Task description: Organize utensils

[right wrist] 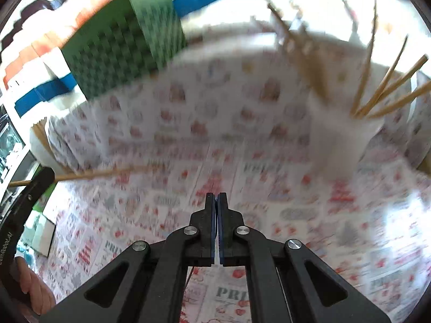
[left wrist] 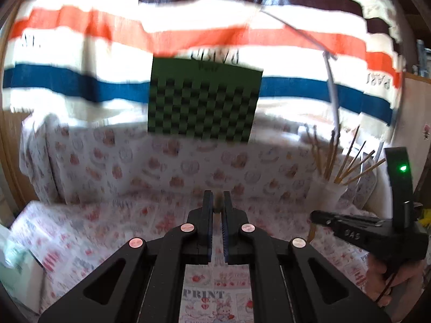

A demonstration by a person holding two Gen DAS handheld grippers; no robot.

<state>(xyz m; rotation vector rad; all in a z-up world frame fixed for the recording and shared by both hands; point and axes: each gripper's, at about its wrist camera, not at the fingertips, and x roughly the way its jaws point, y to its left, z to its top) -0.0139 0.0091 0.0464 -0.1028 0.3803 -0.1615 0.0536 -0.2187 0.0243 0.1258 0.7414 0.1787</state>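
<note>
Through the left wrist view my left gripper (left wrist: 217,199) was pinched narrow on one chopstick (left wrist: 218,202), carried clear of the white cup (left wrist: 330,193) bristling with others. In the right view, my right gripper (right wrist: 216,197) was closed, apparently empty, hovering off the patterned tablecloth (right wrist: 188,140), probably to leave room.

a bunch of thin wooden chopsticks (right wrist: 388,86) stand upright in a white cup (right wrist: 342,140) on the printed tablecloth, fanning out at different angles, tips leaning off to the right. from the left wrist view the same chopsticks (left wrist: 350,161) sit in the cup (left wrist: 330,193) at the far right. one more chopstick (right wrist: 89,174) is roughly horizontal at the left, blurry, one end at the left gripper.
</note>
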